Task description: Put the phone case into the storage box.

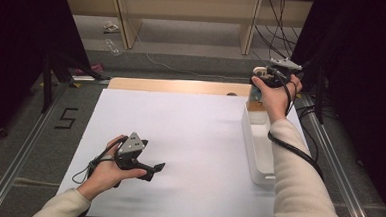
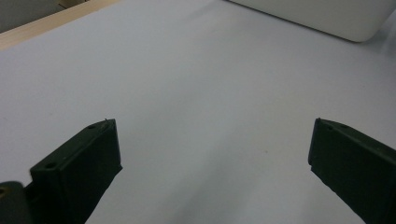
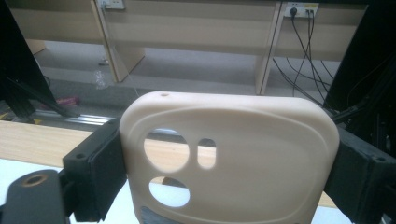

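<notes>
The right gripper is clamped on a beige phone case — rounded corners, three camera cutouts — held upright above the desk's far right corner; left gripper spread apart, empty.

wide bare white sheet mid-table, white bin blocking right edge

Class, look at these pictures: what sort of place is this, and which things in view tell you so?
Probably a lab or workshop set up for recording handling work: a white-covered table with black curtains either side, bare wooden desks behind, and wall sockets with cables trailing to the floor.
</notes>
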The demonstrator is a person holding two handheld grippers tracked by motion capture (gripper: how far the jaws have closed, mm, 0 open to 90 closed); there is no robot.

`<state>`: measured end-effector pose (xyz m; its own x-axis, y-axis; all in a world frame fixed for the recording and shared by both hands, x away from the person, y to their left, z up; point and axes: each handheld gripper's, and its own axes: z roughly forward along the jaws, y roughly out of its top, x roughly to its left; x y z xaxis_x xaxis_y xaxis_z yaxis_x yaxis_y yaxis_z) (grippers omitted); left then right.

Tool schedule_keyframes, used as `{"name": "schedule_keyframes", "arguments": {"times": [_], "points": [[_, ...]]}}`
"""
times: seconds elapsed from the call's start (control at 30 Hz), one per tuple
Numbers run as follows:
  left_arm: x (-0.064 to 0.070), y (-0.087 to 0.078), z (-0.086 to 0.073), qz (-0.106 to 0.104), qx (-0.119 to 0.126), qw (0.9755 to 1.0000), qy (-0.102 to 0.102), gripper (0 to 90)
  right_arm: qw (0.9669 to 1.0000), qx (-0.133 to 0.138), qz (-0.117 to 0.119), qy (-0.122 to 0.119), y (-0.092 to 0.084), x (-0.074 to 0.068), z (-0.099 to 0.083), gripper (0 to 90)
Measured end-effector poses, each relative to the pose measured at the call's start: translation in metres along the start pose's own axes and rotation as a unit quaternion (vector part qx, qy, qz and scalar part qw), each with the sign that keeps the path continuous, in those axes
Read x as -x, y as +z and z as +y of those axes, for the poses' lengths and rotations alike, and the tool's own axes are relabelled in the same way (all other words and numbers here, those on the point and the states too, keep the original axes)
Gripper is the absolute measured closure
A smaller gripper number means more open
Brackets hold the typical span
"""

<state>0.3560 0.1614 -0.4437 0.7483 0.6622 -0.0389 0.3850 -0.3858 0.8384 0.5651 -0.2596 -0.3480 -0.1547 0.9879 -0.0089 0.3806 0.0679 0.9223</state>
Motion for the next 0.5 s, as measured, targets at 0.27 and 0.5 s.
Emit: {"name": "schedule_keyframes", "arguments": {"times": [0.27,0.5], "points": [[0.0001,-0.0002,0.0001,0.000,-0.001,1.0000,0.000,1.8,1.0000,-0.001,0.000,0.000,0.0018,0.0000,-0.0024,12.3],[0.0000,0.0002,-0.0001,0.000,-0.001,1.0000,0.000,1.9,1.0000,-0.006,0.001,-0.001,0.0041,0.0003,-0.0060,12.2]]}}
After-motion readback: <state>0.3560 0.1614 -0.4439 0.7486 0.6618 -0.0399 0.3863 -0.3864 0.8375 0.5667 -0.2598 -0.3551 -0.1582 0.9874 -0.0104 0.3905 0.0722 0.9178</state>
